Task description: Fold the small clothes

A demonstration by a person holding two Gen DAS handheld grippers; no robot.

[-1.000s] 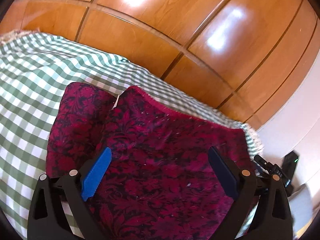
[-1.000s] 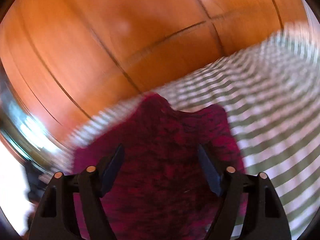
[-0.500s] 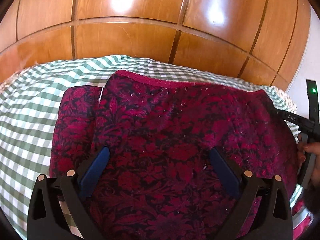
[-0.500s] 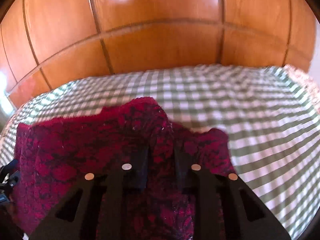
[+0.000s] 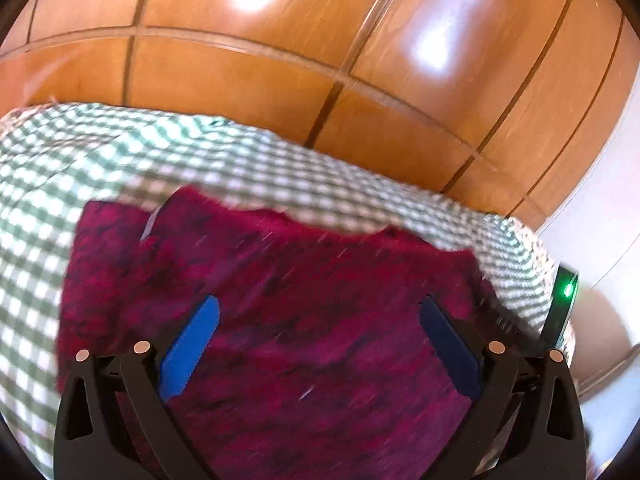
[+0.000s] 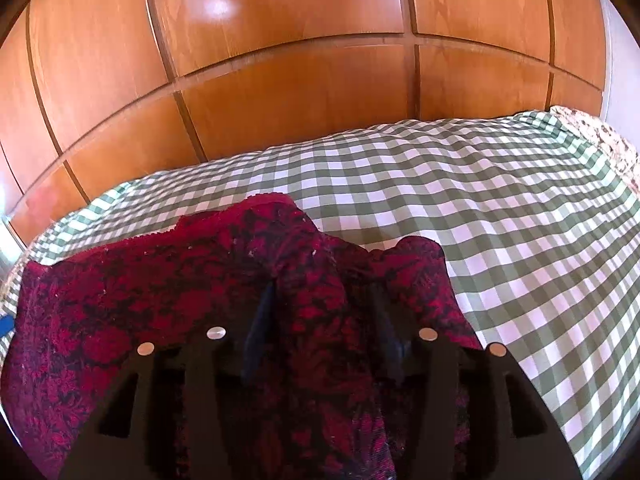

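Pinching a raised fold of the crimson garment in the right tool (mid-bed). Hovering wide, gripping nothing: left tool.

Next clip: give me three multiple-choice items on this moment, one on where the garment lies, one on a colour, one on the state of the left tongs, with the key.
1. Where does the red garment lie?
A. on the green checked cloth
B. on a bare wooden floor
C. in a basket

2. What colour are the pads on the left tongs?
A. yellow
B. blue
C. white

3. How do the left tongs stand?
A. shut on the garment
B. out of view
C. wide open above the garment

Key:
1 A, checked cloth shows around the garment's far and side edges in both views.
2 B, a bright blue pad faces the camera in the left wrist view.
3 C, garment shows in the broad gap between the fingers; by contrast a fold rises between the fingers of the right tongs.
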